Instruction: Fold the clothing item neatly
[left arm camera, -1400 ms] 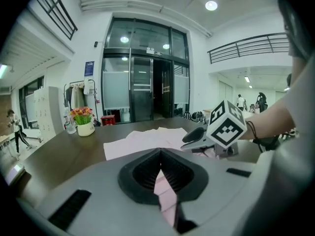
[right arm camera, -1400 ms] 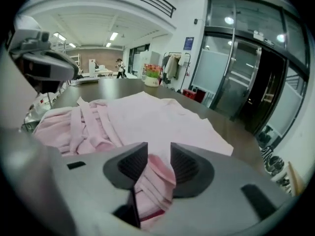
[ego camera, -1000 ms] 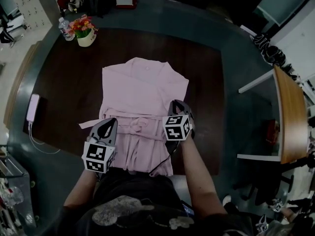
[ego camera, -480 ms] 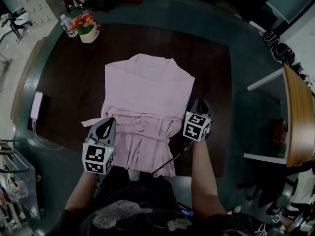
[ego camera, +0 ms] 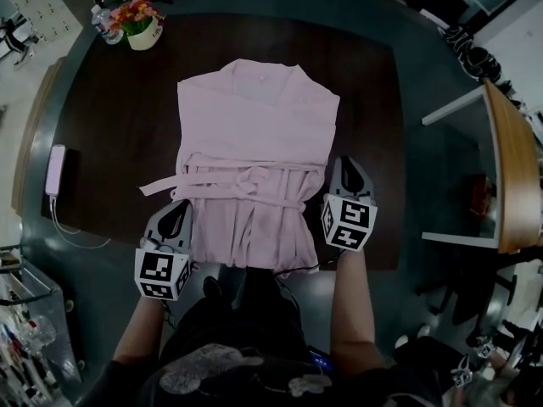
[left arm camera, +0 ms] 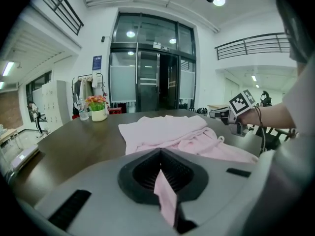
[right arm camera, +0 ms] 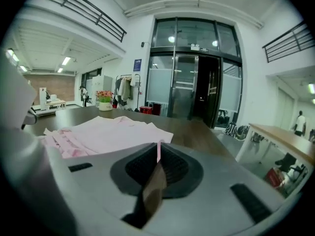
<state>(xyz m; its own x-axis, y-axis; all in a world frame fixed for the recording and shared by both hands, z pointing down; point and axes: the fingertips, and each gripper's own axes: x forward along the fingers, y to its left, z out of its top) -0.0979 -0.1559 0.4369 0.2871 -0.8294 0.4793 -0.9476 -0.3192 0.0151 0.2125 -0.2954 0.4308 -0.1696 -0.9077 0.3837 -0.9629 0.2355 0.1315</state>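
Note:
A pale pink robe (ego camera: 254, 134) lies flat on the dark table (ego camera: 110, 125), collar at the far side, its belt (ego camera: 242, 181) tied across the waist. My left gripper (ego camera: 178, 214) sits at the robe's lower left edge. It is shut, and a strip of pink cloth (left arm camera: 166, 198) shows pinched in its jaws (left arm camera: 160, 178). At the robe's right edge, level with the belt, my right gripper (ego camera: 346, 170) is also shut. A thin pink fold of cloth (right arm camera: 158, 154) stands between its jaws (right arm camera: 157, 167).
A flower pot (ego camera: 140, 24) and a water bottle (ego camera: 102, 19) stand at the table's far left corner. A phone (ego camera: 56, 170) with a cable lies near the left edge. A wooden desk (ego camera: 509, 176) stands to the right, and the table's near edge runs just below the grippers.
My right gripper has moved to the right, from over the robe's belt to beside its right edge. The left gripper has stayed at the lower left edge. The head view has tilted.

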